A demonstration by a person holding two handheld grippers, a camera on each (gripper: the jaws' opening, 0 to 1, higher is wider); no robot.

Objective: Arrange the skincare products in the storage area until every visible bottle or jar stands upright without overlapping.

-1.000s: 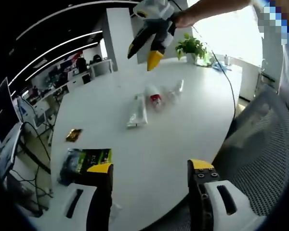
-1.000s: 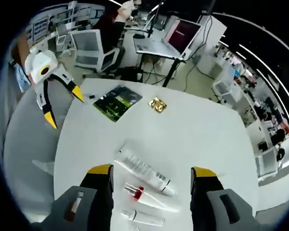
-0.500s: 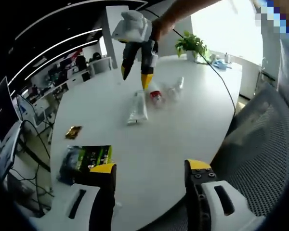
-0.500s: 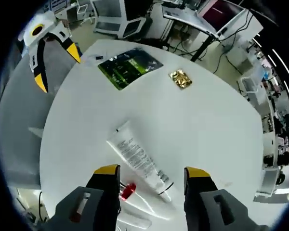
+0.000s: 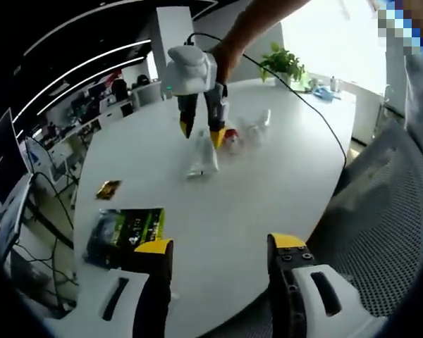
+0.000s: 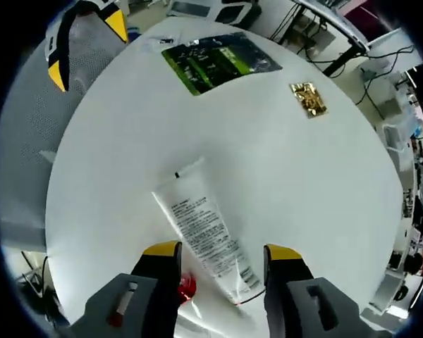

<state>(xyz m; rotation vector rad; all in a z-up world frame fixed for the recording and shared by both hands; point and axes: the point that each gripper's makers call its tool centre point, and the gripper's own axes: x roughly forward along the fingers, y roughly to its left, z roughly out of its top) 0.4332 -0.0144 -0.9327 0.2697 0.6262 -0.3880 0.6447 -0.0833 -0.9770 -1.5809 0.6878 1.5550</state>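
right gripper (image 6: 222,252) spread, straddling white tube (image 6: 206,234) flat on table (image 6: 324,190) | left gripper (image 5: 213,248) spread, idle near edge | risk: soft tube slipping, knocking red-capped bottle (image 6: 186,286) alongside

Bright window glare — soft focus, warped edges.

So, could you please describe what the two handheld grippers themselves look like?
Both the left gripper and the right gripper have dark jaws capped with yellow tips on pale grey bodies. Seen from the left gripper view, the right gripper has a white housing and a black cable trailing behind.
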